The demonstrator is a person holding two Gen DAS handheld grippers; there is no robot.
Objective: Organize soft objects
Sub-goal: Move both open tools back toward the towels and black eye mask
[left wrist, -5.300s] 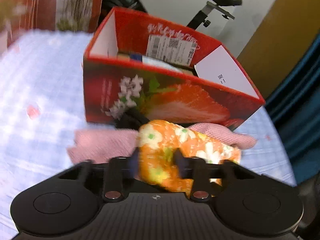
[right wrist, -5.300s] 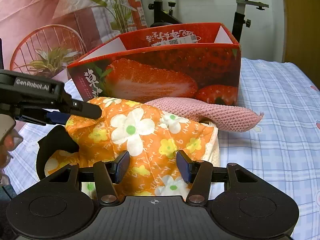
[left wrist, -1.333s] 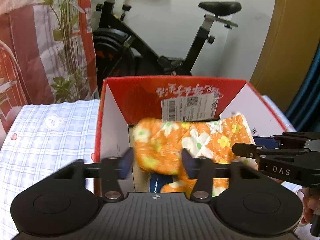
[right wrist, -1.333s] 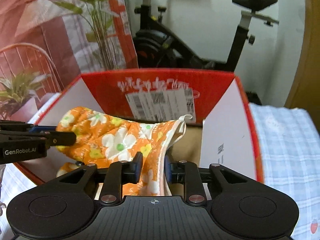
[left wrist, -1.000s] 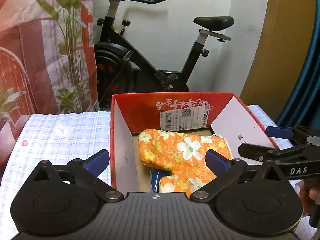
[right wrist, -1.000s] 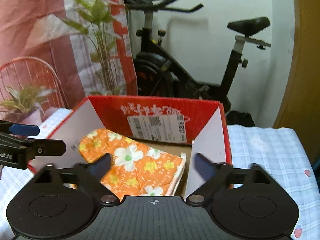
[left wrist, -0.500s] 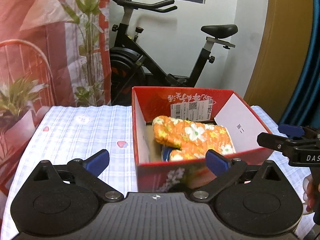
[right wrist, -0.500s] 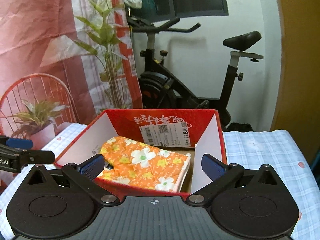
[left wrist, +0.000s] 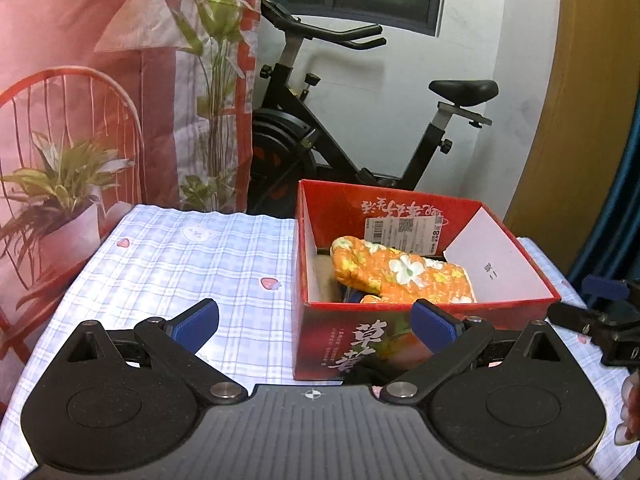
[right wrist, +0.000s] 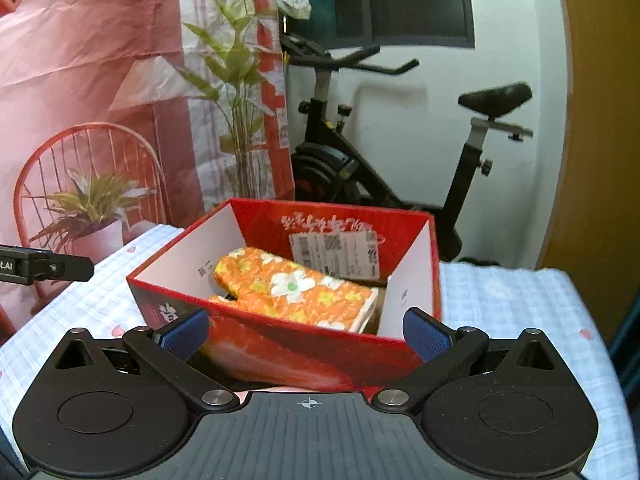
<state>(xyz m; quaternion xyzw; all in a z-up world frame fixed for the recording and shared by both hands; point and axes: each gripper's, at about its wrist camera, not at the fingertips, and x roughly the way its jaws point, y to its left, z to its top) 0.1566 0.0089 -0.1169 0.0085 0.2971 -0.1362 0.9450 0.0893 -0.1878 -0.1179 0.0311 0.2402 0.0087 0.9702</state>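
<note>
Both grippers have backed away from the red strawberry-printed cardboard box (left wrist: 420, 344) since half a second ago, leaving the orange flower-patterned oven mitt (left wrist: 400, 276) lying inside it. Left gripper (left wrist: 316, 322) and right gripper (right wrist: 306, 334) each hold their blue-padded jaws wide apart, empty. Box sits at 12 o'clock on the blue checked tabletop (left wrist: 192, 264).

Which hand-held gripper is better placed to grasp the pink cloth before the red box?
Probably the right hand-held gripper: open, with the pink cloth centred between its fingers; the left hand-held gripper sits off-centre.
</note>
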